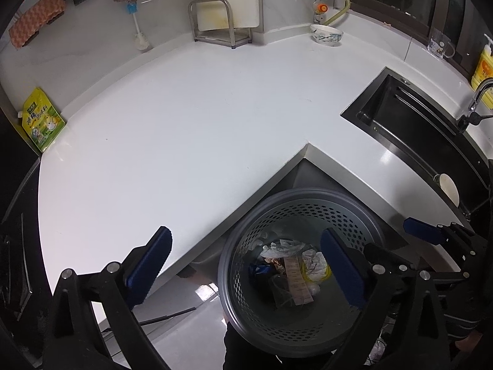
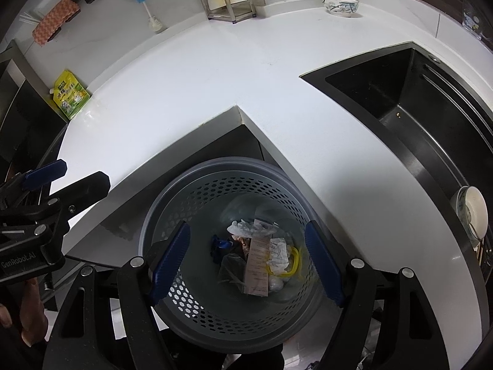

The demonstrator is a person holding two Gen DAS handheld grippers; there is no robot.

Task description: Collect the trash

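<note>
Now, left to right:
Pouch: a yellow-green pouch [image 1: 43,120] leans at the white counter's [image 1: 185,117] far left edge.
Left gripper [image 1: 246,265]: my jaws are spread wide, nothing between them, over the bin's near left side.
Bin: the grey perforated bin [image 2: 172,203] sits in the counter's corner notch, holding crumpled paper [image 2: 279,254] and a receipt [image 2: 257,266].
Right gripper [image 2: 246,262]: my jaws are spread, empty, above the bin.
Sink: the black sink [image 2: 400,98] lies right.
</note>
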